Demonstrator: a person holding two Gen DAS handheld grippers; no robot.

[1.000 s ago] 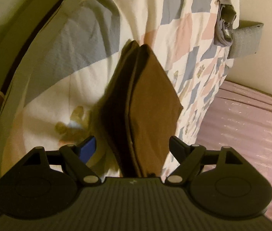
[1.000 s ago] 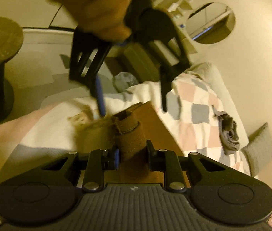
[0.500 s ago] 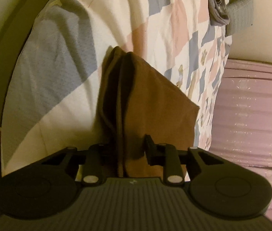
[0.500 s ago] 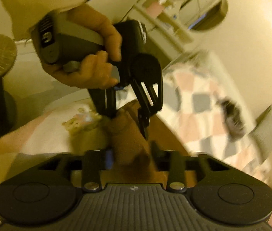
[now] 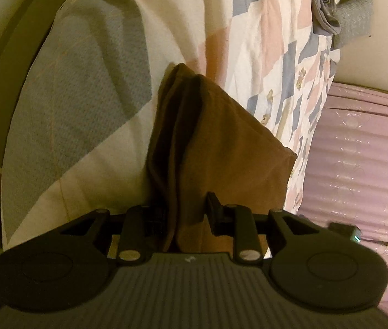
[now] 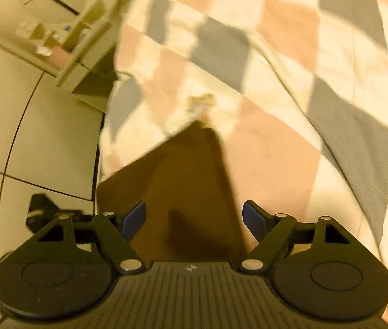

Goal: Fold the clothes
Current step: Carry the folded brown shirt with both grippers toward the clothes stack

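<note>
Transferring: brown cloth [image 5: 221, 148], near quilt [image 5: 89, 87] edge, now pinched by left gripper [image 5: 185, 213]; right gripper [image 6: 194, 219] released, spread.

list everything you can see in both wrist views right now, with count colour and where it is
brown garment: 1, brown, folded, on the quilt, one end between the left fingers
quilt: 1, cream, pink and grey patchwork, under the garment
grey clothes: 1 heap, grey, far end of the quilt
grey cushion: 1, grey, beside that heap
pink cover: 1, pink, beside the quilt
floor tiles: several, cream, beside the bed
left gripper: 1, black, shut on the garment
right gripper: 1, black, blue pads, open over the garment
</note>
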